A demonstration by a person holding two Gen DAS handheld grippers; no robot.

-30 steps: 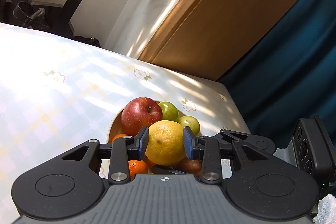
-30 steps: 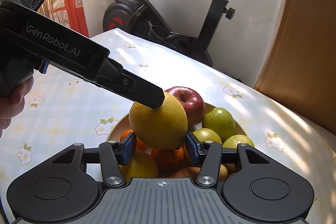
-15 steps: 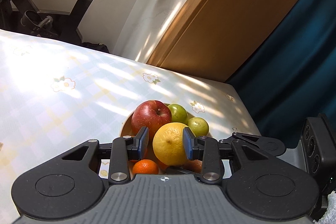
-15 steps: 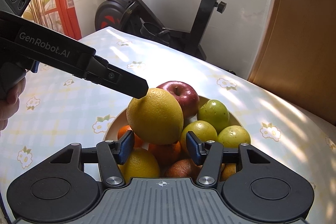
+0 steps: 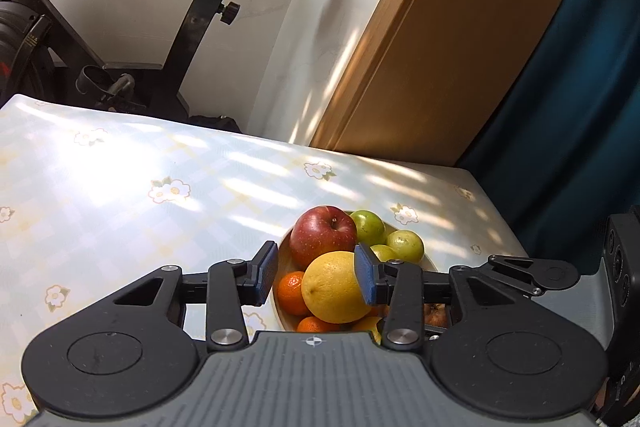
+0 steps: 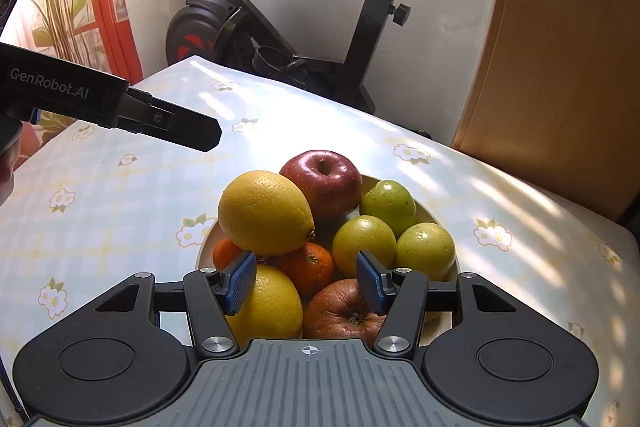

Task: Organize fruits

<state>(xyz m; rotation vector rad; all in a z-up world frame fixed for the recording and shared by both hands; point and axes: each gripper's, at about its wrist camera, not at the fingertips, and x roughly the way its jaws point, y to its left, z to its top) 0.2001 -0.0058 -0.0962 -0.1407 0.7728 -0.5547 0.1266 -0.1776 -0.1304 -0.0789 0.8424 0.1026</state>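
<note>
A large yellow citrus [image 6: 266,213] [image 5: 334,287] rests on top of the fruit pile in the cream bowl [image 6: 424,209], leaning on the red apple [image 6: 322,179]. Three green fruits [image 6: 386,201], tangerines [image 6: 307,267], a second yellow citrus [image 6: 272,301] and a wrinkled brown apple [image 6: 344,309] fill the bowl. My left gripper [image 5: 316,277] hangs back from the pile, its jaws opening and touching nothing. In the right wrist view its fingertip [image 6: 200,131] is up and left of the citrus. My right gripper [image 6: 306,285] hovers over the bowl's near side, jaws opening, nothing pressed between them.
The bowl stands on a table with a checked, flowered cloth [image 6: 120,207]; its edge runs close by on the right [image 5: 500,223]. An exercise bike [image 6: 280,27], a wooden door [image 5: 440,47] and a blue curtain [image 5: 580,87] stand beyond. A hand [image 6: 6,179] shows at the left edge.
The left gripper let go of the yellow citrus, spread its jaws and drew back up and to the left. The citrus now lies on the pile. The right gripper barely moved.
</note>
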